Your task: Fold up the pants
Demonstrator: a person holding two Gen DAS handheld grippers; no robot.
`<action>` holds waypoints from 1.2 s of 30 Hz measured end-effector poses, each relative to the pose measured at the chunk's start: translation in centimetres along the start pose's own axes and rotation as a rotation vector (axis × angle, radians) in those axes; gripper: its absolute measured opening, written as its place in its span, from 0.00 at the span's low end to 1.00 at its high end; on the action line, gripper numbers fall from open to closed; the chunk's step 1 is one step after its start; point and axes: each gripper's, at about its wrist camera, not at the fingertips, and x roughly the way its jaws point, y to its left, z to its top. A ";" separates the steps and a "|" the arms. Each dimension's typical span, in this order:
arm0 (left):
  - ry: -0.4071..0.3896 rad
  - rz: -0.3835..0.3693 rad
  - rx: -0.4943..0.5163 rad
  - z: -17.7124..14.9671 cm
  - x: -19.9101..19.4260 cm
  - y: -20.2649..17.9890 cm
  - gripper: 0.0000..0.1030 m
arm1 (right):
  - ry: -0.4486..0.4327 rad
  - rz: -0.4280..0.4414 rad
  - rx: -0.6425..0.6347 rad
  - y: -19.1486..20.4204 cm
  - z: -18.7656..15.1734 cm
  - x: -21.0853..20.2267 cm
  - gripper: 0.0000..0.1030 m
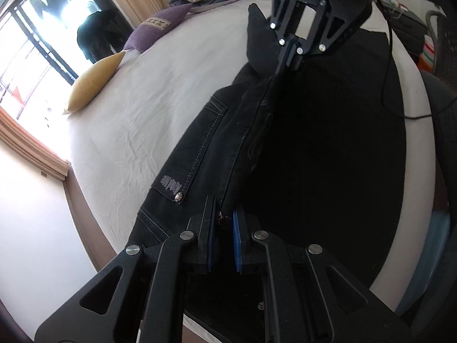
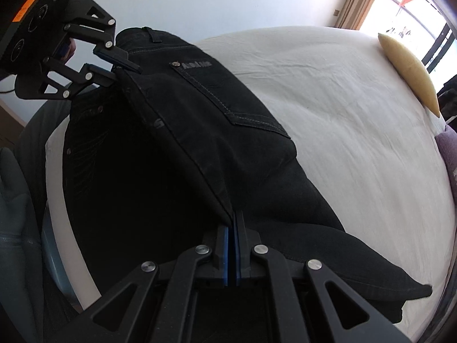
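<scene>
The bed (image 2: 328,108), covered in a pale creased sheet, is carrying the work, with a yellow pillow (image 1: 94,83) and a purple cushion (image 1: 151,33) lying well apart from it toward the window. The black pants (image 2: 200,120) are lying along the near side of the bed, one half being lifted by its edge and hanging taut between the two grippers while the legs are trailing flat on the sheet. The left gripper (image 1: 224,240) is pinching the waistband end — its jaws are standing a little apart with the thick denim and a rivet between the pads. The right gripper (image 2: 232,245) is clamping the fold's edge farther down, jaws pressed nearly together on the cloth. The step in hand looks to be folding one leg over the other lengthwise. Doing it well probably means keeping both grips level and the edge stretched straight, carrying it across together so the seams are meeting, and lowering gently — a slack span would likely be leaving wrinkles under the back pocket (image 2: 228,100).
</scene>
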 end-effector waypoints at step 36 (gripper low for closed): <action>0.101 -0.026 0.446 -5.6 4.2 -9.2 0.08 | 0.138 -0.244 -0.356 19.3 -2.5 4.7 0.04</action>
